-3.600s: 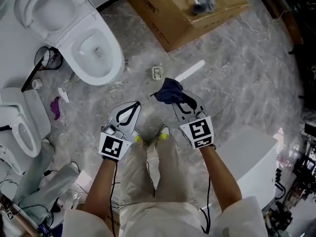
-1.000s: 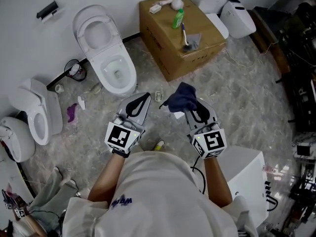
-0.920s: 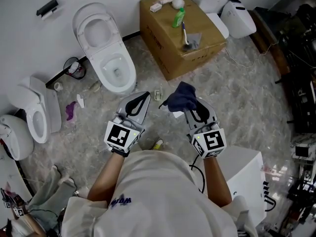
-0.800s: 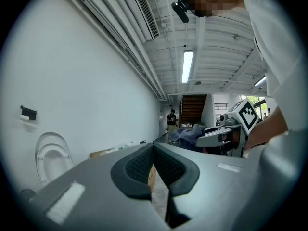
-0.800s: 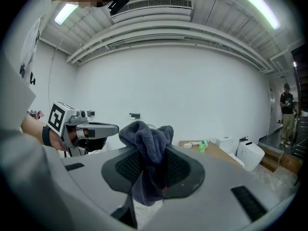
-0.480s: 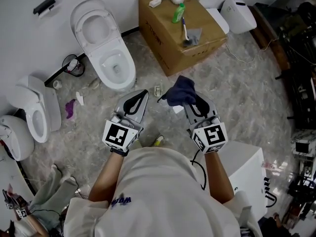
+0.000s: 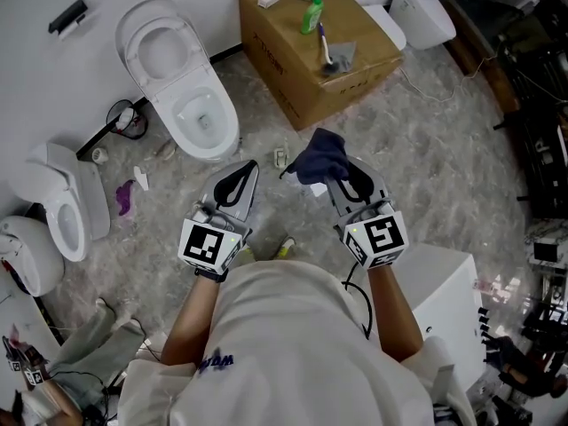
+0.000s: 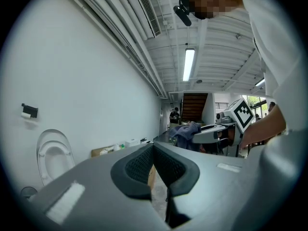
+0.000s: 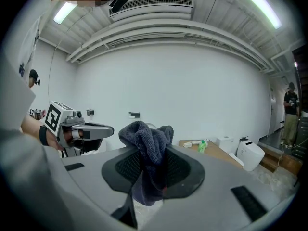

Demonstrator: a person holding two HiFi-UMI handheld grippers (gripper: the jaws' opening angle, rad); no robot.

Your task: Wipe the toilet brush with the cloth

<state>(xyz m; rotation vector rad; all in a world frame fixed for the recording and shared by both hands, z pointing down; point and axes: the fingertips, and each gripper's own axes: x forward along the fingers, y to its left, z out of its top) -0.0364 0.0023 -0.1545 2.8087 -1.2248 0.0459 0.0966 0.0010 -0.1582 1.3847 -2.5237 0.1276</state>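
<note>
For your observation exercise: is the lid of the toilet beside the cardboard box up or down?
Up: the lid stands raised behind the open toilet bowl.

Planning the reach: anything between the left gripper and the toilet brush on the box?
Nothing visible blocks it. The toilet brush lies on top of the cardboard box, ahead of the left gripper, with open floor between; only a small white item lies there. The right gripper holds the cloth.

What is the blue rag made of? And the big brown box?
The cloth looks like soft terry or microfibre fabric: dark blue, with a fuzzy looped weave and droopy folds. The box looks like plain matte cardboard: brown, with flat panels and sharp folded edges.
</note>
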